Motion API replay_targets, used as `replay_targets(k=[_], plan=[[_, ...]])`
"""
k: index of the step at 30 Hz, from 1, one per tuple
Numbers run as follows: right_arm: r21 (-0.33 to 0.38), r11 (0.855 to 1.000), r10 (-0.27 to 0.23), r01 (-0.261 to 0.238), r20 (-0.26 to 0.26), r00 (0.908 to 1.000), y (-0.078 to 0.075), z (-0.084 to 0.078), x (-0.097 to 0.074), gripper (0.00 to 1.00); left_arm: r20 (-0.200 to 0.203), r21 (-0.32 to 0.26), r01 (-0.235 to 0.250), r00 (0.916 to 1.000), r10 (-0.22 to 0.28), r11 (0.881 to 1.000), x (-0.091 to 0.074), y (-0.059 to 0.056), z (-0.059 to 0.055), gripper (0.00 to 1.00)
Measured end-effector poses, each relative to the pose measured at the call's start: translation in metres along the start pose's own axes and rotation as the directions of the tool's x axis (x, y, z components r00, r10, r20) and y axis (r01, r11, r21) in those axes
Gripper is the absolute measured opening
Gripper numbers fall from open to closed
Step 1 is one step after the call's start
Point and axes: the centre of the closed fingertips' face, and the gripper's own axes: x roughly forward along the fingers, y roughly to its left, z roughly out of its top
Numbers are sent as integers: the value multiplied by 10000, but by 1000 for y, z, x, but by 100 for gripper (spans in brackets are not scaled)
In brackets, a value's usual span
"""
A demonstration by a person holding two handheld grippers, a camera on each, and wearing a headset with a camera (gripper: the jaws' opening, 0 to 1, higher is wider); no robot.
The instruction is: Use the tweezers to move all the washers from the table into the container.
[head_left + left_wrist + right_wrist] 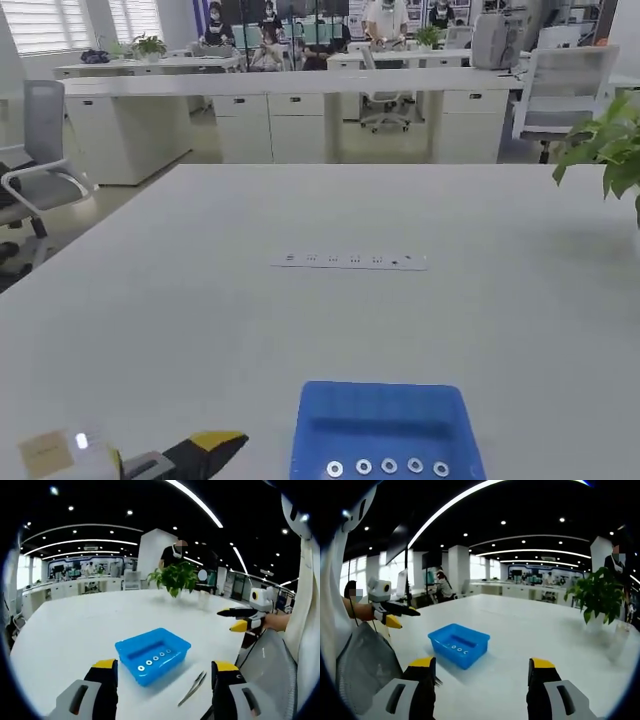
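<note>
A blue container (385, 420) stands at the near edge of the white table (330, 320), with several metal washers (388, 467) in a row inside it. In the left gripper view the container (152, 654) lies just ahead, and the tweezers (192, 688) rest on the table to its right. My left gripper (162, 666) is open with nothing between its fingers; its yellow tip (215, 443) pokes in left of the container. My right gripper (480, 662) is open and empty too, facing the container (459, 644) from the other side. Each gripper shows in the other's view (237, 618), (407, 618).
A flush power strip (350, 261) lies mid-table. A potted plant (605, 145) stands at the table's right edge. A mesh chair back (270, 670) is close to me. Office chairs (40, 180), white desks and several people are beyond the table.
</note>
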Motion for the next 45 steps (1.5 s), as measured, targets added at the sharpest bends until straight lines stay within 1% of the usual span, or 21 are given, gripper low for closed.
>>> replay_targets(k=[3, 5, 7, 8, 10, 11, 13, 15, 17, 18, 19, 20, 25, 28, 31, 33, 36, 39, 42, 43, 45], plan=[[-35, 10000, -28, 28, 17, 10000, 0, 1, 0, 75, 459, 54, -411, 9981, 408, 9991, -6, 3, 7, 89], [-50, 10000, -66, 67, 91, 9999, -1, 2, 0, 76, 994, 135, -860, 9915, 842, 9962, -11, 9, 16, 93], [-16, 9999, -132, 133, 220, 9997, -2, 5, 0, 77, 1458, 39, -1315, 9808, 1295, 9913, -17, 15, 23, 98], [4, 9999, -156, 156, 282, 9995, -3, 6, 0, 78, 1723, -48, -1598, 9722, 1583, 9871, -21, 18, 27, 98], [81, 9996, -271, 267, 525, 9983, -5, 10, -2, 79, 2098, -228, -1915, 9587, 1920, 9812, -27, 23, 30, 99], [122, 9994, -341, 333, 699, 9970, -6, 13, -2, 80, 2157, -248, -2001, 9556, 2007, 9795, -29, 24, 30, 99], [169, 9986, -516, 502, 1020, 9934, -9, 19, -4, 84, 2305, -363, -2261, 9459, 2283, 9734, -33, 28, 29, 99], [99, 9962, -870, 866, 1576, 9837, -15, 30, -6, 92, 2543, -218, -2577, 9330, 2546, 9660, -35, 31, 32, 99], [140, 9945, -1043, 1034, 1760, 9789, -18, 32, -8, 98, 2738, -35, -2724, 9252, 2629, 9622, -37, 31, 37, 99], [132, 9933, -1155, 1150, 1771, 9774, -20, 33, -9, 99, 2785, -41, -2723, 9238, 2626, 9622, -37, 31, 37, 99], [101, 9923, -1234, 1235, 1744, 9769, -22, 32, -10, 99, 2990, 43, -2796, 9166, 2656, 9601, -38, 30, 41, 99], [73, 9910, -1330, 1338, 1750, 9756, -23, 33, -10, 99, 3090, 112, -2861, 9123, 2688, 9581, -39, 30, 42, 99], [29, 9894, -1436, 1451, 1666, 9755, -23, 32, -10, 99, 3068, 66, -2974, 9093, 2811, 9547, -40, 34, 41, 99], [6, 9893, -1440, 1460, 1675, 9753, -23, 32, -10, 99, 3207, -23, -2982, 9039, 2832, 9545, -42, 37, 42, 99], [116, 9883, -1517, 1519, 1697, 9738, -25, 32, -10, 99, 3257, -69, -2987, 9016, 2846, 9543, -43, 38, 41, 99], [278, 9873, -1591, 1566, 1684, 9728, -27, 31, -11, 99, 3180, -180, -2885, 9061, 2791, 9573, -41, 38, 39, 99], [378, 9847, -1741, 1701, 1791, 9683, -32, 31, -13, 99, 3101, -127, -2951, 9072, 2843, 9554, -40, 39, 38, 99], [554, 9818, -1890, 1818, 1845, 9645, -36, 31, -14, 99, 2994, -130, -2923, 9113, 2826, 9562, -39, 38, 36, 99], [1086, 9774, -2027, 1814, 2375, 9500, -40, 37, -18, 97, 2942, -54, -2882, 9147, 2770, 9575, -37, 36, 35, 99], [1146, 9766, -2048, 1818, 2411, 9486, -42, 36, -20, 98, 2919, -30, -2880, 9157, 2763, 9576, -36, 36, 34, 99], [1158, 9765, -2047, 1816, 2366, 9498, -43, 35, -19, 98, 2866, 41, -2873, 9180, 2741, 9578, -35, 34, 33, 99]])
